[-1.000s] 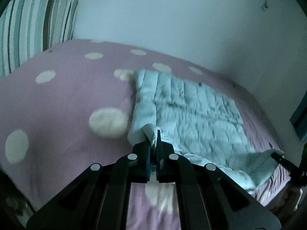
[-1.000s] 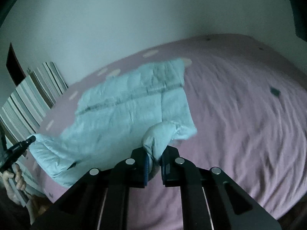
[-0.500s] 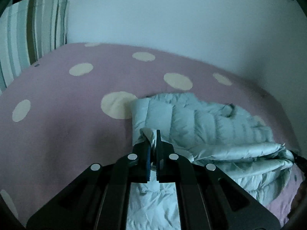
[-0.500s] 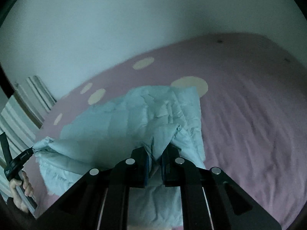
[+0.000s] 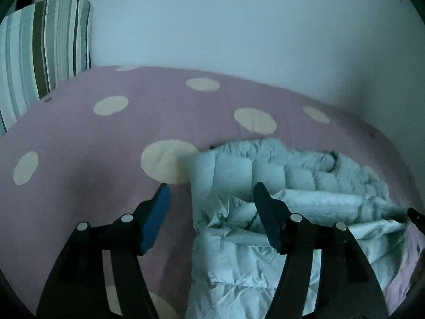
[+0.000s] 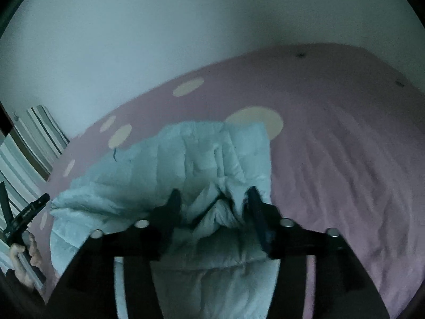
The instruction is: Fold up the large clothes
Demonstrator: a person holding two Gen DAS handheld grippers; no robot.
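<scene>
A pale blue quilted puffer garment (image 5: 265,186) lies folded over on itself on the pink bed; it also shows in the right wrist view (image 6: 191,164). My left gripper (image 5: 211,194) is open, its jaws wide apart over the garment's left edge, holding nothing. My right gripper (image 6: 212,199) is open too, jaws spread above the crumpled right edge of the garment, which lies loose between them. The left gripper's tip (image 6: 34,207) and the hand holding it show at the left of the right wrist view.
The bed has a pink cover with cream dots (image 5: 111,105), wrinkled at the right (image 6: 345,172). A striped pillow (image 5: 39,47) stands at the head against a white wall (image 5: 239,26).
Both grippers carried the garment's near edge forward over the far half, then opened and let go. The fabric now lies doubled on the bed.
</scene>
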